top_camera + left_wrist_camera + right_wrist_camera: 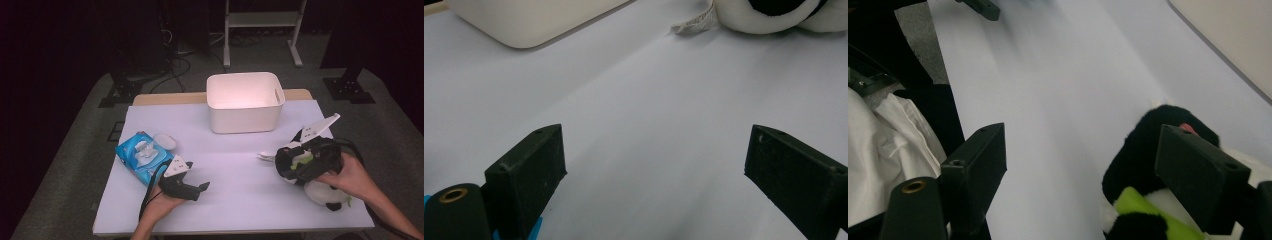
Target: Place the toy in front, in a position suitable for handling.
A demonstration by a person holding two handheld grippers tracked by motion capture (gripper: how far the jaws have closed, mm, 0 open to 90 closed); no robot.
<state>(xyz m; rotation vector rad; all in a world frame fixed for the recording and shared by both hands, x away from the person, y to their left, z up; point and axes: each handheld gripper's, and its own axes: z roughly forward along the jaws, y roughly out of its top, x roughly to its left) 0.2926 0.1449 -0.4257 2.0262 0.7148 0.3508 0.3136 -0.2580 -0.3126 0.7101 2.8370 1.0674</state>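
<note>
White-covered table (240,175), bin (245,101) at back; right gripper (1088,165) wide over plush panda (320,192) at near right, left gripper (654,170) wide, idle; probably reach step, next close on panda.

Panda plush (325,192) — table's right edge

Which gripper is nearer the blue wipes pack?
Left. The left gripper sits just beside the blue wipes pack, at its near-right corner. The right gripper is across the table, over the panda plush.
</note>
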